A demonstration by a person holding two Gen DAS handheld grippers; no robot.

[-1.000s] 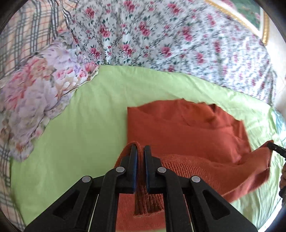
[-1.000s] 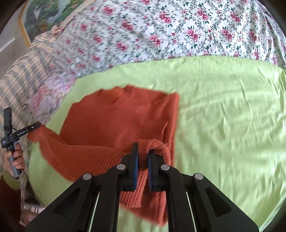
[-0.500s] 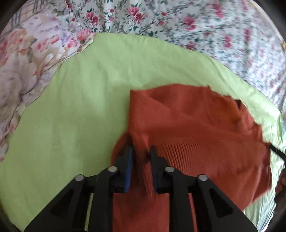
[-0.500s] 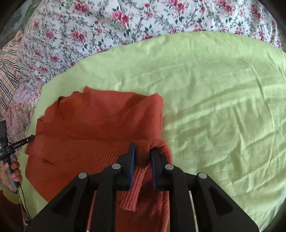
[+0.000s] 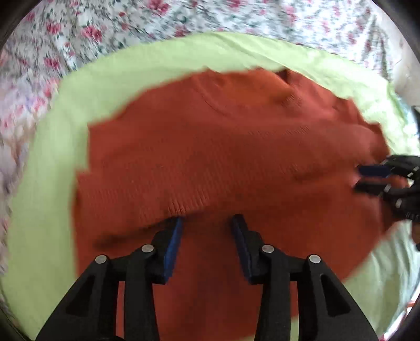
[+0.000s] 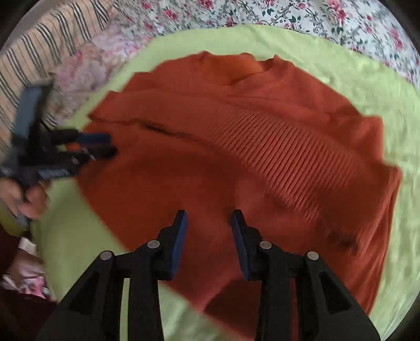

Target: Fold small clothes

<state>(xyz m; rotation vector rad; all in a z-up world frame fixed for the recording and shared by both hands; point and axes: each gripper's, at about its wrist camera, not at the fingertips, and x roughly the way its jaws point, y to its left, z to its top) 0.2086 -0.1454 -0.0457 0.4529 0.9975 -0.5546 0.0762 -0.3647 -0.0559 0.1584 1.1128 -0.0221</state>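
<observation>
A rust-orange knit sweater [image 5: 223, 147] lies folded over on a light green sheet [image 5: 50, 183]; its ribbed hem band [image 6: 288, 157] runs across the upper layer. It also shows in the right wrist view [image 6: 199, 183]. My left gripper [image 5: 207, 223] is open and empty just above the sweater's left part. My right gripper [image 6: 208, 217] is open and empty above its right part. Each gripper shows in the other's view, the right one [image 5: 367, 178] and the left one [image 6: 105, 145], both at the sweater's edges.
A floral bedcover [image 6: 288, 13] lies beyond the green sheet [image 6: 393, 105]. A striped cloth [image 6: 39, 52] and a pale floral pillow [image 6: 84, 76] lie at the far left. A hand [image 6: 29, 196] holds the left gripper's handle.
Both grippers carried the sweater's hem forward over the body, then opened and let it go. The hem now lies flat across the sweater. The current frames are motion-blurred.
</observation>
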